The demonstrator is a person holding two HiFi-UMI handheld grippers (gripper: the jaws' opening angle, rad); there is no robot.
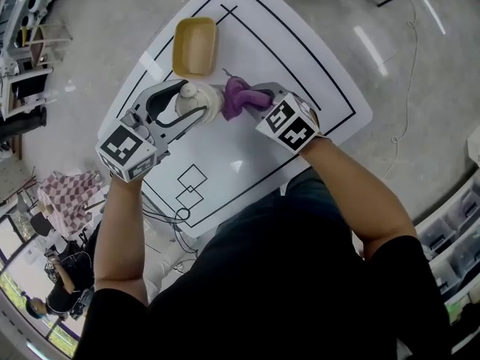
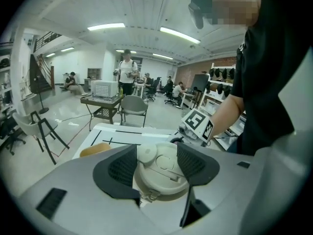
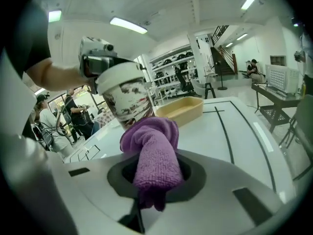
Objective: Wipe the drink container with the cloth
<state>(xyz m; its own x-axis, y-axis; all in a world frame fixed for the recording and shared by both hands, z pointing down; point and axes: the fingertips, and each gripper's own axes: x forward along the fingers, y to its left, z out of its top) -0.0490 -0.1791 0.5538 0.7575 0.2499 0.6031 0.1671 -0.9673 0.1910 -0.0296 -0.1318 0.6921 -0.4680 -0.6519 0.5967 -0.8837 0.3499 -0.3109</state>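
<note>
The left tongs [image 2: 156, 164] clamp the lidded top of the cup [image 3: 126, 94], which is roughly upright, and the right tongs [image 1: 259, 96] pinch the purple cloth [image 3: 152, 155], its tip against the cup's lower wall just ahead and slightly left.

The left forearm [image 1: 120, 231] and right forearm [image 1: 360, 193], both bare below black short sleeves, reach forward and converge on the drink container [image 1: 196, 103]. The left gripper [image 1: 187, 102] comes at the container from its left. Its jaws stand wide and clamp the container's sides near the lid (the dark pads press either flank in the left gripper view). The right gripper [image 1: 253, 96] sits just right of the container, jaws closed on a bunched purple cloth [image 1: 236, 98] whose front end touches the container's wall.
</note>
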